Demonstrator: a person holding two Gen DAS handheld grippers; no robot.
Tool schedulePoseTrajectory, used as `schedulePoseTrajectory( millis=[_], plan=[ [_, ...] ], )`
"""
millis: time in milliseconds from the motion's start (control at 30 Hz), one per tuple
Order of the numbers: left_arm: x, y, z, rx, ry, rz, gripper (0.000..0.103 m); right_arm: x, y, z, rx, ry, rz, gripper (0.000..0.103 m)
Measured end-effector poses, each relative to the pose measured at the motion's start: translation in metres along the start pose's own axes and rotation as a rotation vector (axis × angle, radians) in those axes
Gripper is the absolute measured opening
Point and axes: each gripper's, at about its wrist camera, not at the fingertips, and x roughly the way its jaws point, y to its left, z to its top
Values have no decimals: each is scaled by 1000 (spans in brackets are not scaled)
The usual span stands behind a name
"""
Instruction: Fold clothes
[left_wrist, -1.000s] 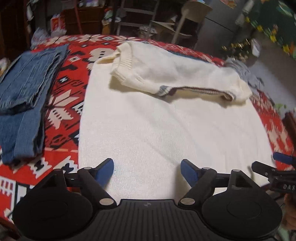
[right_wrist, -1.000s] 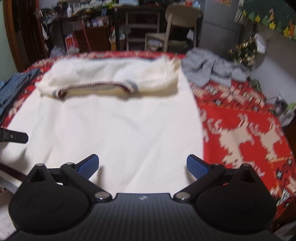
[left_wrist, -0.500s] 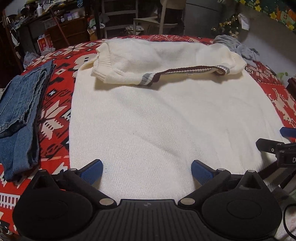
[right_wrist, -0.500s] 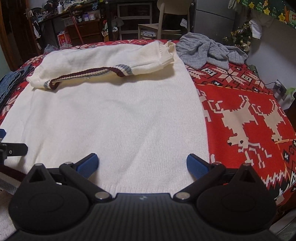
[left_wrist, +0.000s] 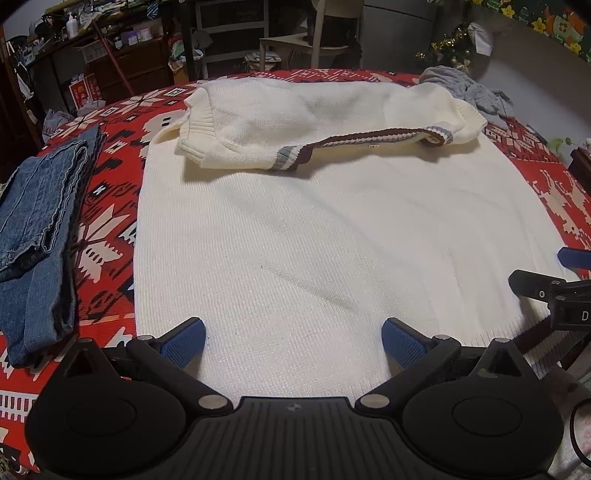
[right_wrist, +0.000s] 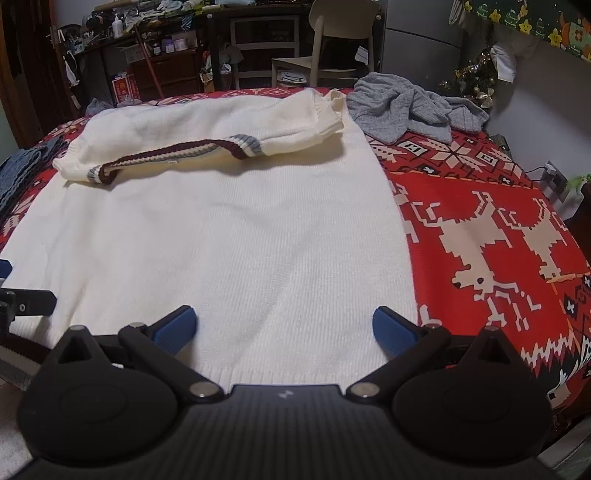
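A cream knit sweater (left_wrist: 314, 236) (right_wrist: 229, 236) lies flat on the red patterned blanket, its sleeves and striped collar folded across the far end. My left gripper (left_wrist: 293, 341) hovers open over the sweater's near hem, left of centre, nothing between its blue pads. My right gripper (right_wrist: 284, 330) is open too, above the hem near the sweater's right edge. The right gripper's finger (left_wrist: 535, 290) shows at the right side of the left wrist view, and the left gripper's finger (right_wrist: 27, 301) at the left edge of the right wrist view.
Folded blue jeans (left_wrist: 37, 229) lie left of the sweater. A crumpled grey garment (right_wrist: 410, 107) sits at the far right corner. The red blanket (right_wrist: 498, 236) is bare to the right. A chair (right_wrist: 332, 48) and cluttered shelves stand beyond the bed.
Both views have steadied and swung to face the sweater squarely. The left gripper's fingers have spread wider. The sweater has not moved.
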Motion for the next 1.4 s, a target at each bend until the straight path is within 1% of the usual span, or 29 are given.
schedulePoseTrajectory(
  millis=[167,500,700,833,900,1100,1133,1233,1400],
  plan=[
    [0,0,0,7,-2,-2,103,0,-1,0,-2,0,4,102],
    [1,0,-1,22,-33,-11,103,2,-1,2,-9,5,8,102],
    [-2,-1,-1,35,-65,1,103,2,-3,2,-27,-8,24,102],
    [-7,-1,1,49,-102,11,99,-1,-5,5,-35,-13,27,102],
    [-9,1,6,46,-114,6,99,-4,-5,8,-40,-16,26,102],
    [-11,11,25,29,-130,-20,98,-32,-13,27,-43,-181,52,102],
    [-11,13,28,26,-133,-24,94,-33,-15,33,-49,-186,54,102],
    [-12,18,37,18,-141,-37,87,-34,-19,48,-62,-201,66,102],
    [-12,25,51,4,-151,-55,87,-32,-25,69,-46,-221,112,102]
  ],
)
